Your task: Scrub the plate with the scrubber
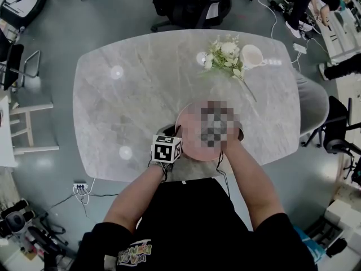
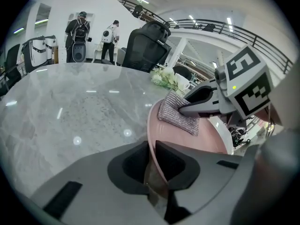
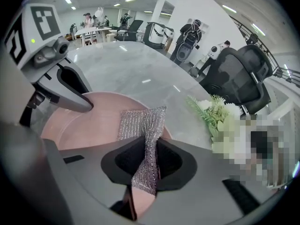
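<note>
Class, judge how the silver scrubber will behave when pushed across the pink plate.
Probably floppy: the scrubber folds where the right hand-held gripper pinches it. Likely light; its thin mesh should drag, not slide, on the plate.

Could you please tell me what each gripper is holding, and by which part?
The left gripper clamps the pink plate by its rim. The right gripper pinches the silver scrubber by one bunched edge, the rest lying on the plate.

Grey marble table (image 1: 141, 95), white flower spray (image 1: 224, 56) at far side, white cup (image 1: 252, 55) beside it
</note>
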Available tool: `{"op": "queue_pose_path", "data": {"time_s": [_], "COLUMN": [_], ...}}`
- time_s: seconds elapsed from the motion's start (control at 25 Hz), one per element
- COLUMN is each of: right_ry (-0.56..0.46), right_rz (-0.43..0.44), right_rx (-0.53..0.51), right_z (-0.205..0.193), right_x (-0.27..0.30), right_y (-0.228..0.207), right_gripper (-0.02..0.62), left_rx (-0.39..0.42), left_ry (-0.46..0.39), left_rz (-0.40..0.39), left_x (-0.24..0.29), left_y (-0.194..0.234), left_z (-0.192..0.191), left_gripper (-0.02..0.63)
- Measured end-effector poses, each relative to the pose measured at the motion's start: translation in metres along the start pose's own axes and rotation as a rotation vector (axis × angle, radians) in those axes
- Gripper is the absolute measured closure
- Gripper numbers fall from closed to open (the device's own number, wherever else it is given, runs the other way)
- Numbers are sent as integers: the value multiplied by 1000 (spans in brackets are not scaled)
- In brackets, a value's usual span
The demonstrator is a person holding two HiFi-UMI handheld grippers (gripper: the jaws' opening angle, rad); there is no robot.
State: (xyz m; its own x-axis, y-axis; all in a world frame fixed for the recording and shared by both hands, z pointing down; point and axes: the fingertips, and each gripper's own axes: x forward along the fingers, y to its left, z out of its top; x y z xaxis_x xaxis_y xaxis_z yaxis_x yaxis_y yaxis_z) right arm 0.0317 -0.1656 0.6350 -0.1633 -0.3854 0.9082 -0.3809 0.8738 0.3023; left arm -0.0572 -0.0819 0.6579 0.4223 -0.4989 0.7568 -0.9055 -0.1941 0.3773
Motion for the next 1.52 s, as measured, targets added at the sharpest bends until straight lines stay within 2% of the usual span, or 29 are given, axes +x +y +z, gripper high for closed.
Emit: {"op": "queue_pose_path", "data": {"time_s": [0.44,0.76,1.16,1.52], "right_ry": [70,94,88,58], "right_rz": [-54,-75,-93,-99], "right_rx": [53,80,125,172], "right_z": [-42,-70,-98,-117], "right_x": [-5,-20,-40,-62], "right_y": [-32,-39,-31,-3], "right_gripper": [512,512,512,514], "left_rx": [-5,-11,-31,-49], "left_ry": [-6,-8,-21,-27], "left_rz": [-2,-4,15,28], "left_x": [1,1,0,0], "left_y": [1,1,2,1], "left_z": [0,2,2,3], "left_gripper": [552,555,557,560]}}
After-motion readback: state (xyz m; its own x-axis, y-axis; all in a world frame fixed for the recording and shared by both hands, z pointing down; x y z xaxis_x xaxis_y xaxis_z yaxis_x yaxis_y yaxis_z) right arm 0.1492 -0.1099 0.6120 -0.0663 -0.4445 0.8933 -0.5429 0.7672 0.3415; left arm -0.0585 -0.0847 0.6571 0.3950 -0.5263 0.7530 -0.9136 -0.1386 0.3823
